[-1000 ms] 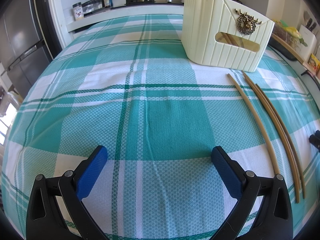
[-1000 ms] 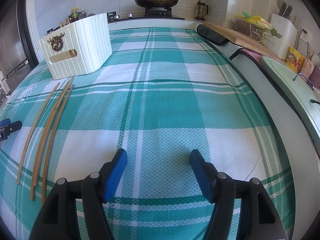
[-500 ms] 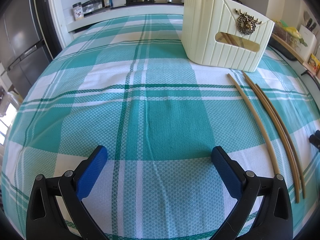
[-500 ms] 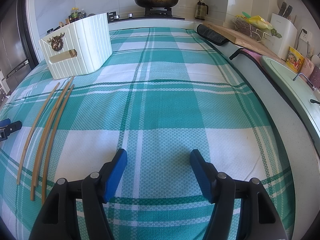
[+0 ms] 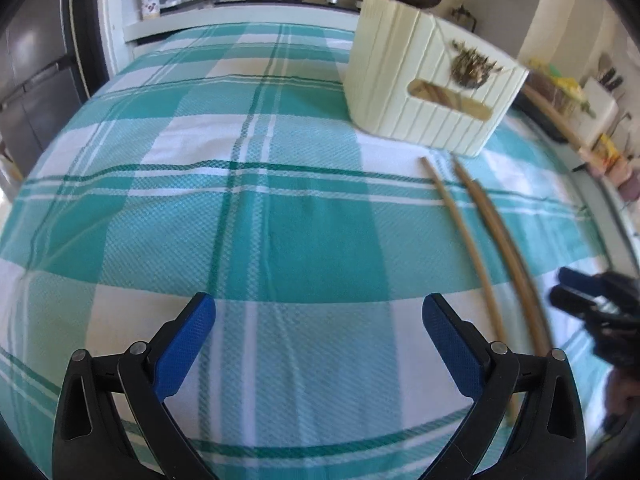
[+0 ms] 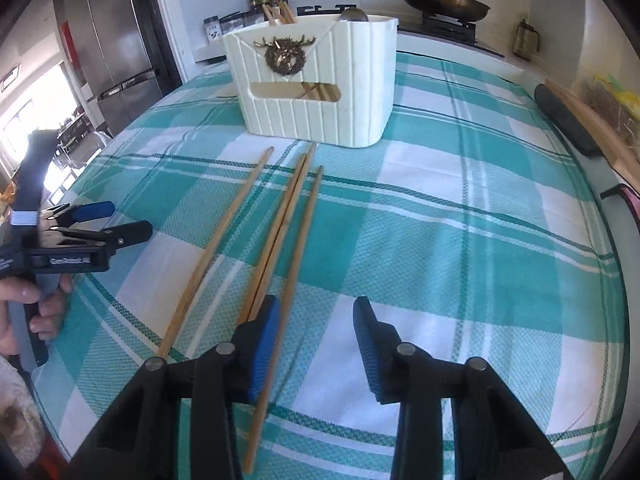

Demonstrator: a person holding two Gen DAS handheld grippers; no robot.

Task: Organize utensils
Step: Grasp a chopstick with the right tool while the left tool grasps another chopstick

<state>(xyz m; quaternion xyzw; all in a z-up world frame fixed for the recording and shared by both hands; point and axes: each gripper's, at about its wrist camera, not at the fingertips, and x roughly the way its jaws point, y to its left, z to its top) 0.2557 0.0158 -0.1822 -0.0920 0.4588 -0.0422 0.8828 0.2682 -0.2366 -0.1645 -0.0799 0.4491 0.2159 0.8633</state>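
We see the right gripper (image 6: pixel 314 340) pitched steeply down over the near part of the tablecloth (image 6: pixel 460 240). Its tongs are partly spread and closing. One chopstick (image 6: pixel 294 240) lies on the cloth between the blue pads, close against the left pad (image 6: pixel 262 344); we can't see any pad pressing on it.

A joined pair of chopsticks (image 6: pixel 276 232) runs under that left pad. A fourth chopstick (image 6: pixel 218 248) lies apart, further left. All four point at the cream utensil holder (image 6: pixel 316 80), which stands upright toward the far edge of the cloth; their far tips end just short of its base. More chopstick ends and a spoon bowl stick out of the holder's top.

The left gripper (image 5: pixel 320 340) also tilts down, over bare cloth at the near edge. Its tongs are spread wide, with nothing between them. In the right wrist view a hand (image 6: pixel 24 308) grips its handle at the left edge of the table.

In the left wrist view the right gripper is a blurred dark shape beside the chopsticks.
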